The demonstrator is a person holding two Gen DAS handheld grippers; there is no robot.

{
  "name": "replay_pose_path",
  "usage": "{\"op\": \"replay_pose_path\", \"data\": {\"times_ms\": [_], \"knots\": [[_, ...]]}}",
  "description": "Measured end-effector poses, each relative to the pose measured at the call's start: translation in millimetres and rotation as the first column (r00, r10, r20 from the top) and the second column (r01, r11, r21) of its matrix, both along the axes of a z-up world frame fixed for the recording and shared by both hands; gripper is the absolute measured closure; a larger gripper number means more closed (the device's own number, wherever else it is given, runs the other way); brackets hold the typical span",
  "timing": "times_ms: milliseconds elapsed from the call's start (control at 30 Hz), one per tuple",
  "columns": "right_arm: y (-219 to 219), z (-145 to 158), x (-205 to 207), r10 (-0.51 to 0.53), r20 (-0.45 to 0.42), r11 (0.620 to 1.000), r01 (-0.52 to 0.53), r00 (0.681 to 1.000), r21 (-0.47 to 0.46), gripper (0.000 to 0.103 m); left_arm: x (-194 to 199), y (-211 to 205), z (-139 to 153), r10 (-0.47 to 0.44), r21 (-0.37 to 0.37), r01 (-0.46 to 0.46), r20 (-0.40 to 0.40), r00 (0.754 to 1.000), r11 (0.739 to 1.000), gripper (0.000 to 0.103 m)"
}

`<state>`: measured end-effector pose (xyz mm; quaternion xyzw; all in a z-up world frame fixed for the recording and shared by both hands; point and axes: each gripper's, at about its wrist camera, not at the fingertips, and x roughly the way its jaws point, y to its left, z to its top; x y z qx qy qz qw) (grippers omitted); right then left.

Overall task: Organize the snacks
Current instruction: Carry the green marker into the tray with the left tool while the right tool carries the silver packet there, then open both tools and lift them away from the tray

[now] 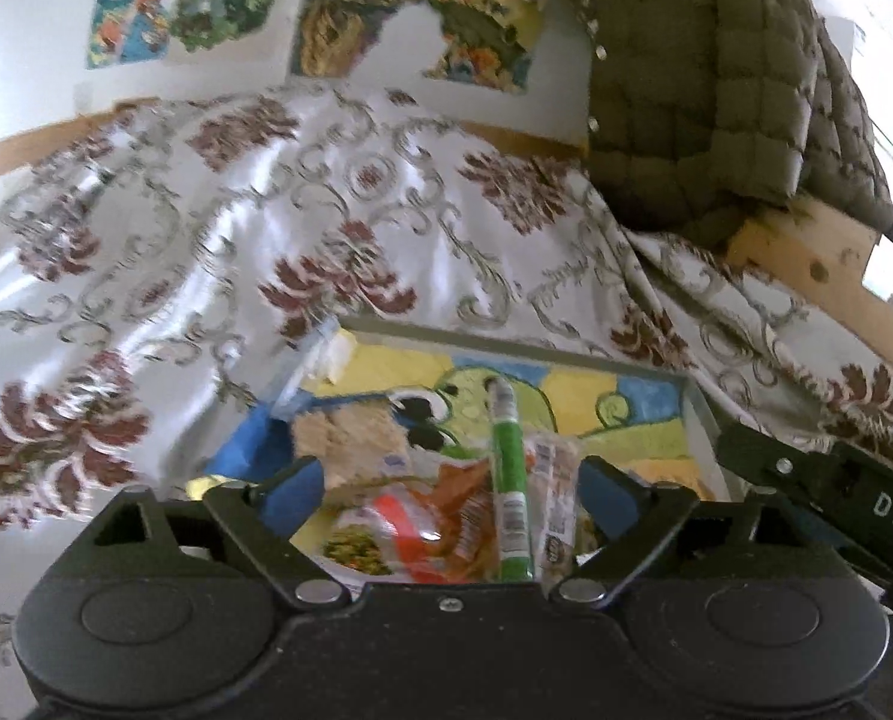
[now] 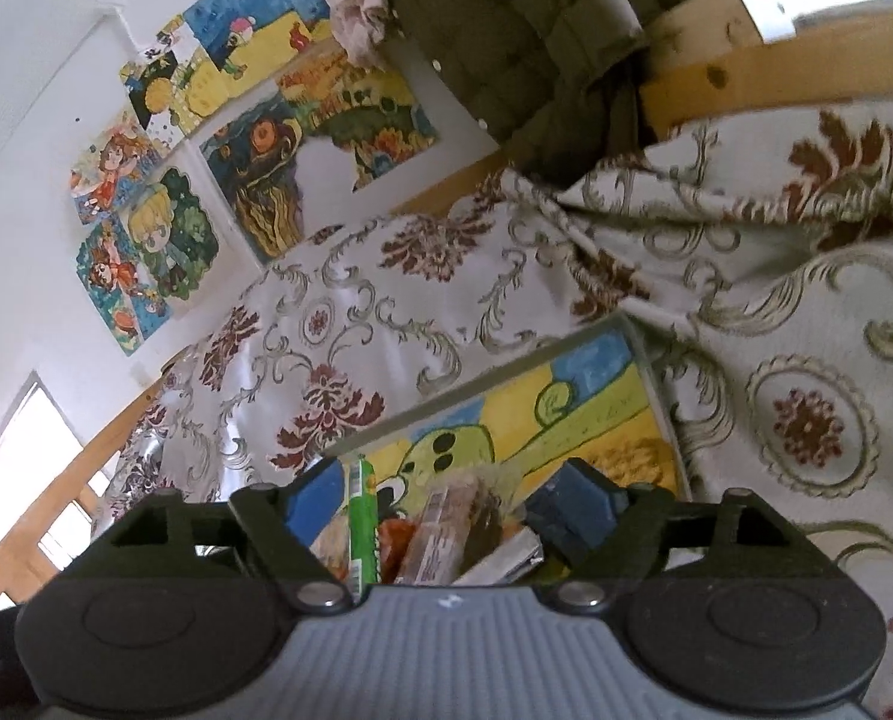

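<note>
A shallow box [image 1: 701,414] with a painted cartoon bottom lies on a floral cloth and holds several snacks. In the left wrist view a green stick pack [image 1: 509,480], an orange bag [image 1: 440,528] and a clear pack of pale biscuits [image 1: 350,444] lie in it. My left gripper [image 1: 446,486] is open and empty just above these snacks. In the right wrist view my right gripper [image 2: 446,501] is open and empty over the same box [image 2: 656,396], above the green stick pack [image 2: 363,522] and a brown wrapped bar [image 2: 440,528]. The right gripper's arm [image 1: 836,492] shows at the left view's right edge.
The floral cloth [image 1: 266,240] covers the whole surface around the box. An olive quilted jacket [image 1: 704,84] hangs over a wooden frame [image 1: 806,264] at the back right. Drawings [image 2: 164,228] hang on the white wall behind.
</note>
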<state>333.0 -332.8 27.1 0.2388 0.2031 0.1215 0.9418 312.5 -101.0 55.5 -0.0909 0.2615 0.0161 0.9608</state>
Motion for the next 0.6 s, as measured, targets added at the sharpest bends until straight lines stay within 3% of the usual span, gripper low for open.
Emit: {"op": "replay_pose_path", "data": {"times_ms": [367,600], "knots": [[-6.1,26.2,-53.8,-0.058,0.076,0.992,0.066,0.995,-0.105,0.004,-65.7,10.9,40.5,0.037,0.039,-0.041,0.099,0.994,0.998,0.001],[7.1,37.9,-98.3,-0.044,0.128,0.980,0.068,0.991,-0.190,0.000,-112.0,18.2,43.2,0.051,0.047,-0.057,0.113,0.992,0.997,0.001]]}}
